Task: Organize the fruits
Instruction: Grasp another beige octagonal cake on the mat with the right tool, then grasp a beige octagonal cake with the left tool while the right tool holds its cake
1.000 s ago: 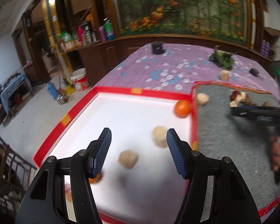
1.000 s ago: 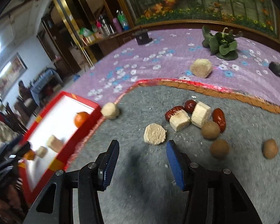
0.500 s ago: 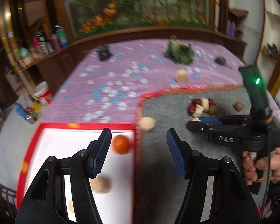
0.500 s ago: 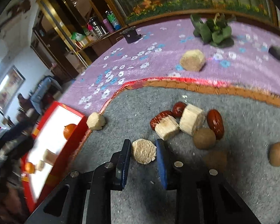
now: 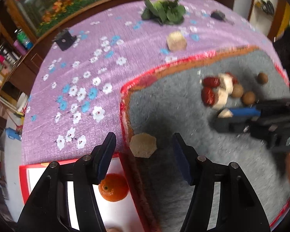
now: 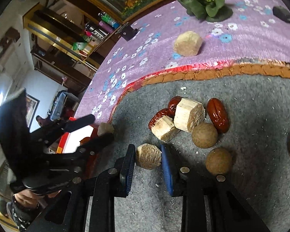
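Purple flowered cloth (image 5: 83, 81) covers the table, and on it lies a grey felt mat (image 6: 251, 174) edged in red and orange, with a red-rimmed white tray (image 5: 24, 179) at the mat's left side. On the cloth beyond the mat sit a leafy green vegetable (image 6: 205, 5), a tan chunk (image 6: 188, 43) and a small black box (image 5: 64, 38).

The right gripper (image 6: 147, 159) is low over the mat, its blue-padded fingers (image 6: 167, 164) drawn in on either side of a round tan slice (image 6: 148, 158), both pads touching it. Just beyond lies a cluster: two pale cut chunks (image 6: 188, 115), red dates (image 6: 217, 115) leaning against them, and two brown round fruits (image 6: 204, 135) just beside. Another brown fruit shows at the right edge.

The left gripper (image 5: 144, 152) hangs above the mat's left border with its fingers spread wide apart and nothing between the pads. A hexagonal tan slice (image 5: 143, 145) lies on the mat close to the red border, seen between those fingers. An orange (image 5: 113, 187) rests inside the tray near its right wall, partly behind the left finger.
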`<state>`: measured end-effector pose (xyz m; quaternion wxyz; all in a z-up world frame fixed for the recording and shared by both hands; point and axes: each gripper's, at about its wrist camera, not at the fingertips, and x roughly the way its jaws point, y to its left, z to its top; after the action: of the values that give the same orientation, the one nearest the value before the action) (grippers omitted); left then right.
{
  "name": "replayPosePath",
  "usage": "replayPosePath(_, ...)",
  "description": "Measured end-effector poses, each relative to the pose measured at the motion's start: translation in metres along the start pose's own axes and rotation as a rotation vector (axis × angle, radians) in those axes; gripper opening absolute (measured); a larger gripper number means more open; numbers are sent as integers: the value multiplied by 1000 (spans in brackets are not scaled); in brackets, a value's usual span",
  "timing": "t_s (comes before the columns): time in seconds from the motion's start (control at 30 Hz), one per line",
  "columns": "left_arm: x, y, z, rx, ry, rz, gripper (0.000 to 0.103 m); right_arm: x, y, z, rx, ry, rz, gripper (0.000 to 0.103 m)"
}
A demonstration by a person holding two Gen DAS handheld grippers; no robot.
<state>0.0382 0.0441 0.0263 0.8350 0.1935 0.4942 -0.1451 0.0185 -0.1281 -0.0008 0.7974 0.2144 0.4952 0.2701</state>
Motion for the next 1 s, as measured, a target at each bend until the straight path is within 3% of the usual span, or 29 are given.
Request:
replayPosePath(0.1, 5, -1, -1, 11, -6, 9, 55, -2, -2, 0, 11, 2, 8, 26)
replayPosePath(0.17, 8, -2, 1, 8, -4, -3, 37, -2, -2, 0, 11, 2, 8, 26)
replayPosePath(0.2, 10, -4, 0, 10, 6, -20, 35, -2, -2, 0, 11, 2, 7, 26)
replayPosePath(0.33, 7, -8, -5, 25, -4, 1, 31, -3, -2, 0, 11, 4, 9, 26)
replayPosePath(0.47, 0, -7, -11, -34, -10, 3, 30, -6, 3, -2, -4, 5, 0, 26)
replayPosePath(0.67, -29, -28, -31, -109, -97, -3, 30, -3, 5, -2, -8, 15, 34, 26)
replayPosePath(0.87, -73, -47, -60, -256, -241, 48, 30, -5, 12, -1, -19, 5, 133, 26)
replayPosePath(1.0, -93, -51, -80, -307, -302, 150, 30, -16, 23, -2, -75, -59, 179, 26)
